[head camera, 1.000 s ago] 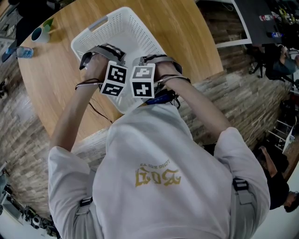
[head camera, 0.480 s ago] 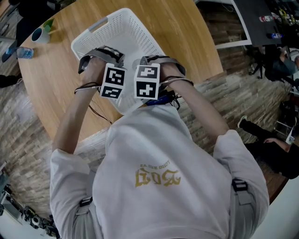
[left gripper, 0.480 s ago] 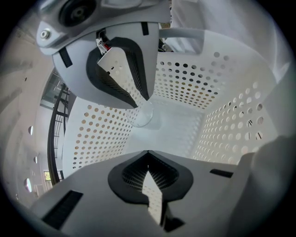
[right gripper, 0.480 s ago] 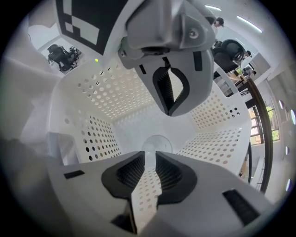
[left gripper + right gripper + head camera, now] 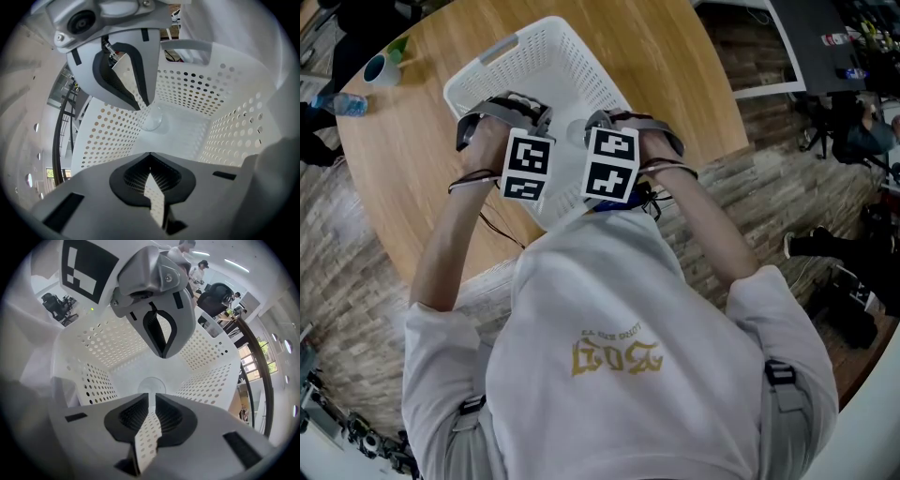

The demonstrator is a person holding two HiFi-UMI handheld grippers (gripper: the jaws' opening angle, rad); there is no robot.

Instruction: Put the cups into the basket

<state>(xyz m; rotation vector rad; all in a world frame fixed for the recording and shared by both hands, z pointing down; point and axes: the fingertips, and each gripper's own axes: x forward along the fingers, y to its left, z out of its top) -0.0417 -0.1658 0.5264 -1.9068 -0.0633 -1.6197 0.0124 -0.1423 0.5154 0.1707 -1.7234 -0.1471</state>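
Note:
A white perforated basket (image 5: 546,62) stands on the round wooden table (image 5: 412,159). Both grippers hover side by side over its near end and point down into it. My left gripper (image 5: 148,131) is open with nothing between its jaws, and so is my right gripper (image 5: 158,375). A clear cup (image 5: 151,118) rests on the basket floor below them, and the right gripper view shows that cup (image 5: 151,385) too. In the head view the hands and marker cubes hide the cup. A white cup with a teal inside (image 5: 381,68) stands on the table's far left edge.
A water bottle (image 5: 347,101) lies at the table's left edge near the white cup. The basket walls (image 5: 220,136) close in around both grippers. A dark desk (image 5: 834,37) and office chairs (image 5: 848,131) stand beyond the table on the right.
The right gripper has shifted a little to the right, so the two marker cubes now stand farther apart. The left gripper has hardly moved. Both stay over the basket.

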